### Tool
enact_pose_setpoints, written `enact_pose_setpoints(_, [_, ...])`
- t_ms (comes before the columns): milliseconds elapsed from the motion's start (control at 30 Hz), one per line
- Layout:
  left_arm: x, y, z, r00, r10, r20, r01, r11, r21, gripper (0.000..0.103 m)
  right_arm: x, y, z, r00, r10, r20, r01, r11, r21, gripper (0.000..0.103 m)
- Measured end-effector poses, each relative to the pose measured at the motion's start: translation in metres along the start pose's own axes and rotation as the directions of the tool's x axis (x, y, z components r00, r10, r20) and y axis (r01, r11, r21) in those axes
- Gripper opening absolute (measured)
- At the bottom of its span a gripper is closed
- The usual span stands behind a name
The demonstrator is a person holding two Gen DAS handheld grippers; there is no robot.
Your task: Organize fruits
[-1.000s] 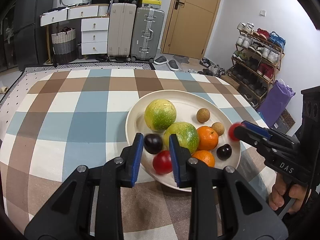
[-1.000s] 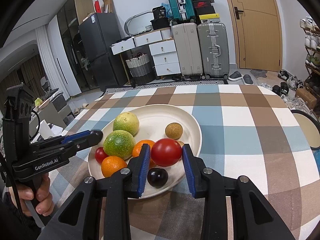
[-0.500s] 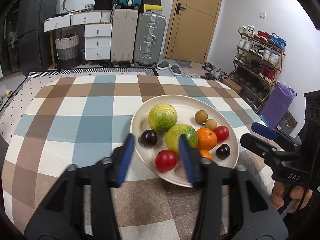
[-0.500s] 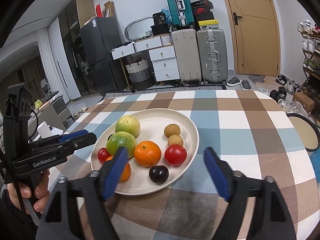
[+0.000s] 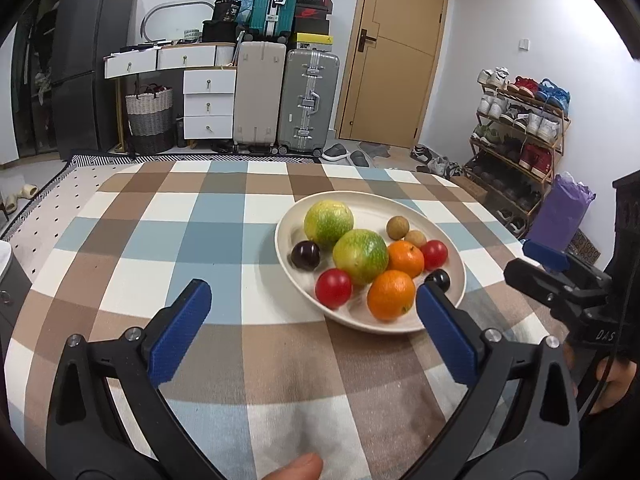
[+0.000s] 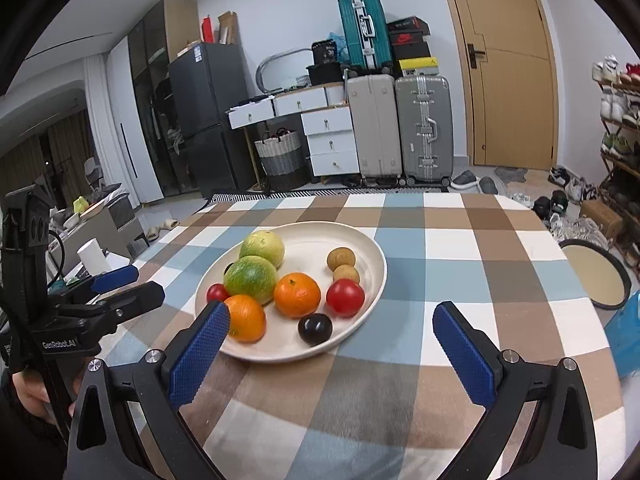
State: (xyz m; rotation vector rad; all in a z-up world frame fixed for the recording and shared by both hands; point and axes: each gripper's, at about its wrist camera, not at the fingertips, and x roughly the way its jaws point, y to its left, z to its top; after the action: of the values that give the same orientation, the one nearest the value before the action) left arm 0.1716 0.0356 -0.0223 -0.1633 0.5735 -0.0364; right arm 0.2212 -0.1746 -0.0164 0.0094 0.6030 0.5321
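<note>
Listing what sits on the checked surface (image 5: 192,232):

- Plate (image 5: 400,206), cream, round, toward the right half of the surface as the left gripper looks at it, nearer the near edge than the far one. All the fruit lies on it.
- Two green-yellow fruits (image 5: 329,218) (image 5: 361,256), large, touching, on the plate's left half.
- Two oranges (image 5: 405,258) (image 5: 391,295), one behind the other, beside the nearer green fruit.
- Two tomatoes, red: one (image 5: 333,288) at the plate's near-left rim, one (image 5: 434,254) to the right of the far orange.
- Two plums, dark: one (image 5: 305,255) at the left rim, one (image 5: 438,279) at the near-right rim, partly hidden behind a finger.
- Two small brown fruits (image 5: 397,227) (image 5: 415,237), close together at the far right of the plate.

Grippers:

- Left gripper (image 5: 312,300): fingers (image 5: 180,332) spread wide and opening, nothing between them but cloth and the plate's near rim; clear of the fruit.
- Right gripper (image 6: 332,332): fingers (image 6: 199,356) likewise wide and opening, nothing gripped; the plate's near rim shows between them.
- A hand (image 5: 612,384) holds the right gripper's grip.

Off the surface's right edge: a second round tray (image 6: 596,276).
</note>
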Motion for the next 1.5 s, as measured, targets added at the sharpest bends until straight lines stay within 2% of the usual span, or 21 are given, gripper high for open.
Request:
enact_pose_setpoints(267, [-0.022, -0.012, -0.020, 1.000, 0.005, -0.001, -0.005, 1.000, 0.025, 0.102, -0.025, 0.011, -0.012, 1.000, 0.013, 0.024, -0.011, 0.998, -0.054, 0.103])
enact_pose_setpoints(467, [-0.027, -0.010, -0.023, 1.000, -0.003, 0.010, 0.003, 1.000, 0.015, 0.102, -0.033, 0.014, -0.016, 0.999, 0.009, 0.035, -0.007, 0.998, -0.065, 0.103])
enact_pose_setpoints(1500, [-0.021, -0.012, -0.021, 1.000, -0.004, -0.005, 0.004, 1.000, 0.014, 0.102, -0.032, 0.017, -0.017, 1.000, 0.007, 0.012, -0.006, 0.997, -0.080, 0.103])
